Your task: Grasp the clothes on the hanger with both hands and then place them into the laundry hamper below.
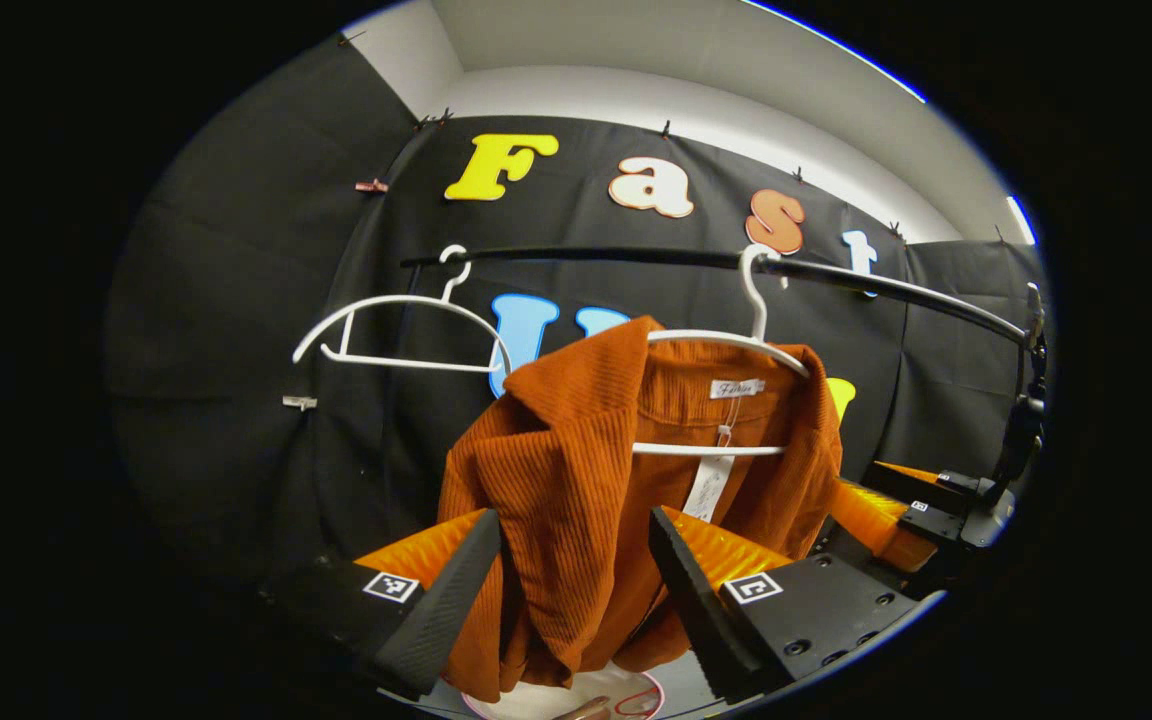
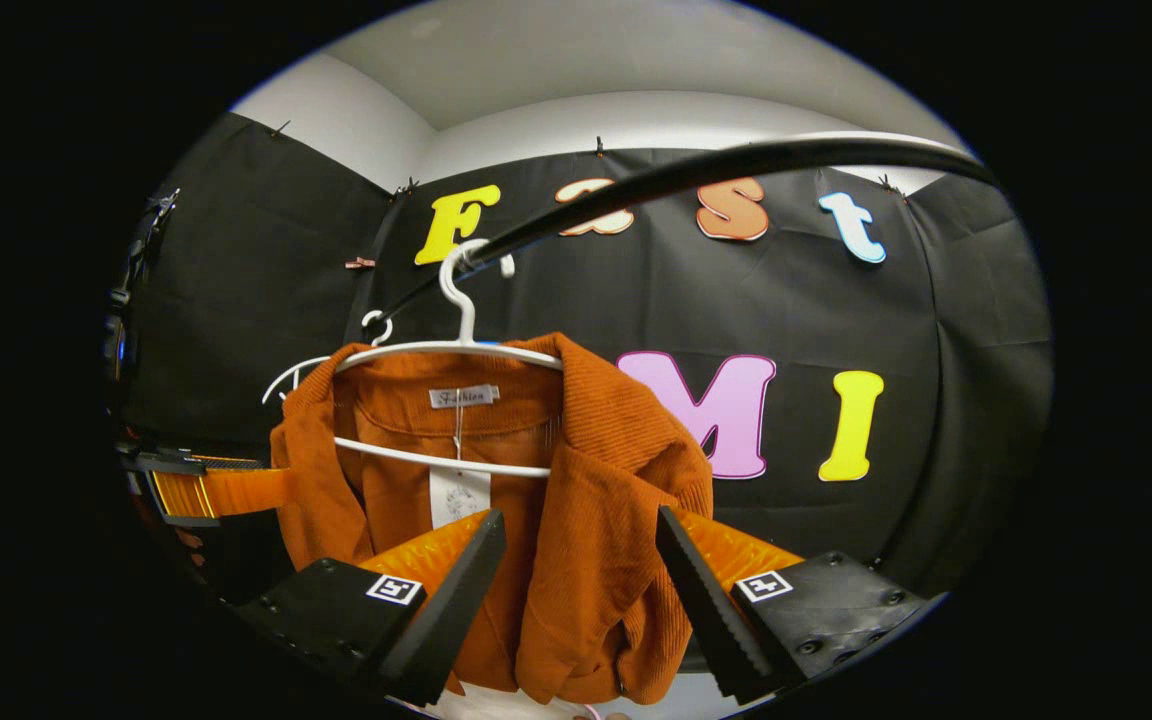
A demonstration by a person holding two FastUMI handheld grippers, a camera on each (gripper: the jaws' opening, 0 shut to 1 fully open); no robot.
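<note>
Left gripper (image 1: 576, 570): fingers spread, with a fold of the orange jacket (image 1: 576, 500) hanging in the gap between them; whether either finger touches the cloth cannot be told. Right gripper (image 2: 581, 575): fingers likewise spread, the jacket's other front panel hanging between them, contact not discernible. In the left gripper view, the right gripper appears at the far right, just beside the jacket's edge.

The jacket is ribbed corduroy with a broad collar and a sewn neck label; a paper tag (image 1: 709, 487) hangs inside. It hangs on a white hanger (image 1: 726, 340) whose hook is over a black rail (image 1: 896, 290). An empty white hanger (image 1: 401, 335) of thin curved wire shape hangs farther left on the same rail, apart from the jacket.

Below the jacket, a white round rim (image 1: 626, 695) with a red line shows between the fingers; what it belongs to cannot be told.

Behind the rail, black cloth (image 1: 236, 350) covers the booth's walls, pinned by small clips along its top edge. Above it, plain white wall meets a pale ceiling.
</note>
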